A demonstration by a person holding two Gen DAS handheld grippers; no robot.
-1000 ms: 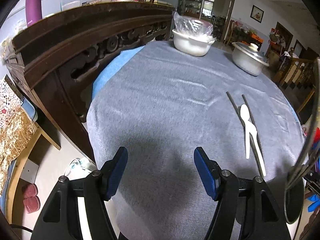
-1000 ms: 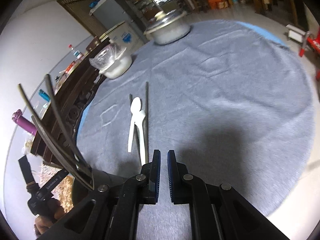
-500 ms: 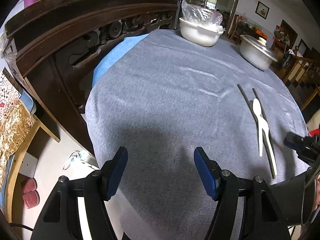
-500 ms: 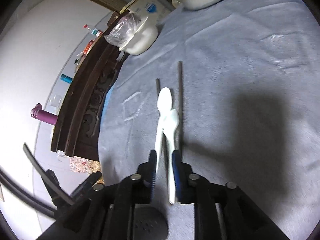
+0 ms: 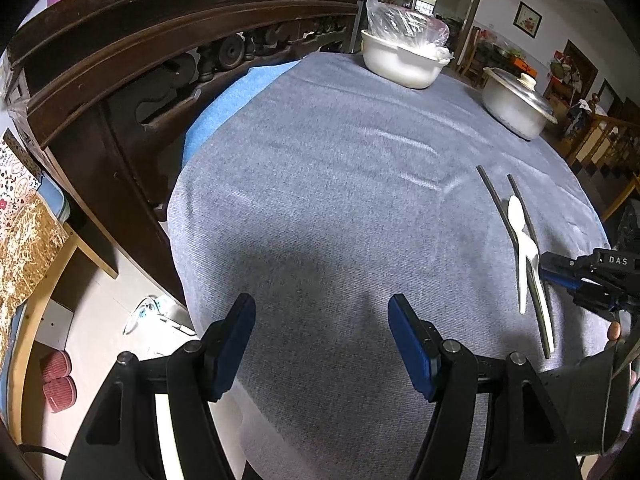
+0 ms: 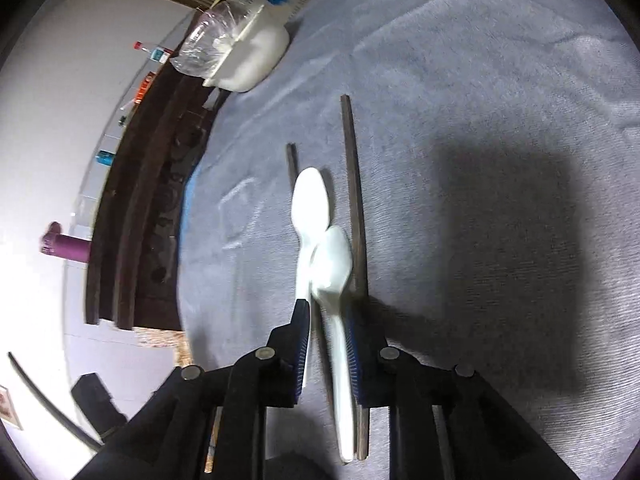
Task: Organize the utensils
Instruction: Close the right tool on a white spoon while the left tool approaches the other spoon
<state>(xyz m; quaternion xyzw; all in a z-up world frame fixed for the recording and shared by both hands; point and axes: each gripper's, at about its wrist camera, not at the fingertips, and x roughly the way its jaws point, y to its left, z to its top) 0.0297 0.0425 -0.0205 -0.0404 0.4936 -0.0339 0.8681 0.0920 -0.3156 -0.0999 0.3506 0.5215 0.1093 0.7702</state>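
Observation:
Two white spoons (image 6: 310, 200) (image 6: 332, 256) lie overlapping on the grey tablecloth (image 6: 480, 120), between two dark chopsticks (image 6: 354, 200) (image 6: 291, 160). My right gripper (image 6: 326, 320) is low over them, its jaws a narrow gap apart. The nearer spoon's handle runs between the pads, with a sliver of space on the left side. In the left wrist view the same spoons (image 5: 516, 212) and chopsticks (image 5: 492, 196) are at the right, with the right gripper (image 5: 554, 270) at their near end. My left gripper (image 5: 322, 332) hangs open and empty over the cloth's near edge.
A white basin (image 5: 404, 64) under a plastic bag and a lidded metal pot (image 5: 516, 108) stand at the table's far side. Dark carved wooden furniture (image 5: 160, 60) borders the left. A black holder (image 5: 588, 400) sits at the lower right, with a fingertip (image 5: 612, 332) beside it.
The right gripper has come down and forward onto the spoons. Its jaws went from shut to slightly apart and now straddle a spoon handle. The left gripper has hardly moved.

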